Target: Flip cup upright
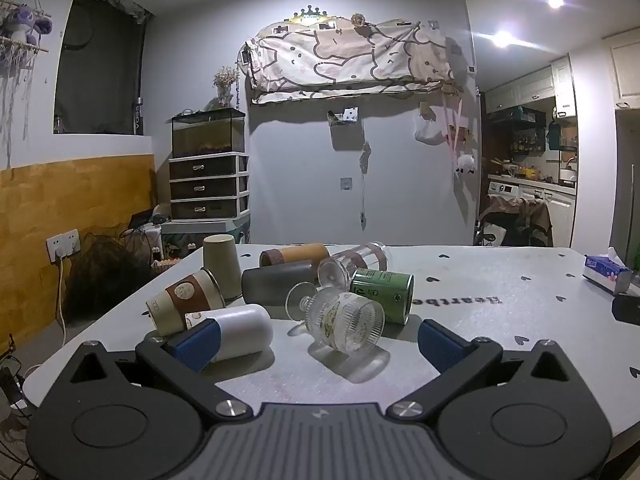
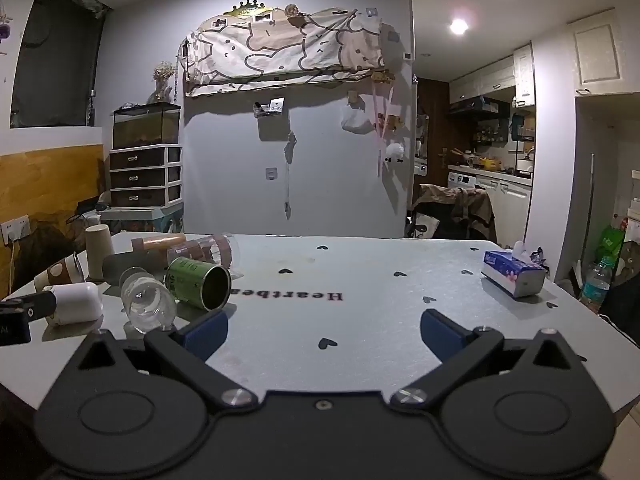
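Several cups lie tipped over on the grey table point(image 1: 480, 304). A clear ribbed glass goblet point(image 1: 340, 318) lies on its side just beyond my open left gripper point(image 1: 320, 342), between its blue pads. A white cup point(image 1: 240, 330) lies against the left pad. A green tin cup point(image 1: 384, 294), a dark grey cup point(image 1: 276, 286), a brown-banded cup point(image 1: 184, 300), a tan cup point(image 1: 296, 254) and a clear tumbler point(image 1: 356, 262) lie behind. A beige cup point(image 1: 222, 262) stands upside down. My right gripper point(image 2: 324, 330) is open and empty, right of the green cup point(image 2: 200, 284) and goblet point(image 2: 148, 304).
A tissue pack point(image 2: 514, 274) sits at the table's right side, also at the right edge of the left wrist view point(image 1: 604, 274). The left gripper's body point(image 2: 16, 314) shows at the right wrist view's left edge. Drawers and a tank point(image 1: 208, 172) stand beyond the table.
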The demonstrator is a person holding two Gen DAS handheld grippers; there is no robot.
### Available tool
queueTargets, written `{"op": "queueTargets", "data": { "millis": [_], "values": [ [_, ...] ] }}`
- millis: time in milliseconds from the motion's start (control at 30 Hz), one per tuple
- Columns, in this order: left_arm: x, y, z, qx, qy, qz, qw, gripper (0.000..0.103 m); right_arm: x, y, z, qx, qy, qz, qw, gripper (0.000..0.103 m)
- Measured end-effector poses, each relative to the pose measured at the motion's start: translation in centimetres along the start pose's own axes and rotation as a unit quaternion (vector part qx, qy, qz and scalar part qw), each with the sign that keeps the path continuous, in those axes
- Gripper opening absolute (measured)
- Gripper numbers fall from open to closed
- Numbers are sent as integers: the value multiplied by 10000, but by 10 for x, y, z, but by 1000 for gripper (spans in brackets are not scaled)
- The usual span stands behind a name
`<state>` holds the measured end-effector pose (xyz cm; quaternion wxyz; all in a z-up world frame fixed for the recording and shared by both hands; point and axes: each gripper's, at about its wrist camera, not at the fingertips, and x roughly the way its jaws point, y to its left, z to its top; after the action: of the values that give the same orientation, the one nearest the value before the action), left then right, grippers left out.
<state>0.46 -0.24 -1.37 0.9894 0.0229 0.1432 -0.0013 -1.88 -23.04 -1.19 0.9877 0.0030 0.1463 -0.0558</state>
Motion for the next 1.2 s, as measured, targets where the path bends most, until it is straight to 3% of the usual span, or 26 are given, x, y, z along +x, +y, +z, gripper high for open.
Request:
{"op": "queueTargets", "data": {
  "millis": [1200],
  "values": [
    [11, 12, -13, -52, 122, -28, 9999, 103, 8, 9, -2, -35, 115, 45, 9999, 103]
  ]
}}
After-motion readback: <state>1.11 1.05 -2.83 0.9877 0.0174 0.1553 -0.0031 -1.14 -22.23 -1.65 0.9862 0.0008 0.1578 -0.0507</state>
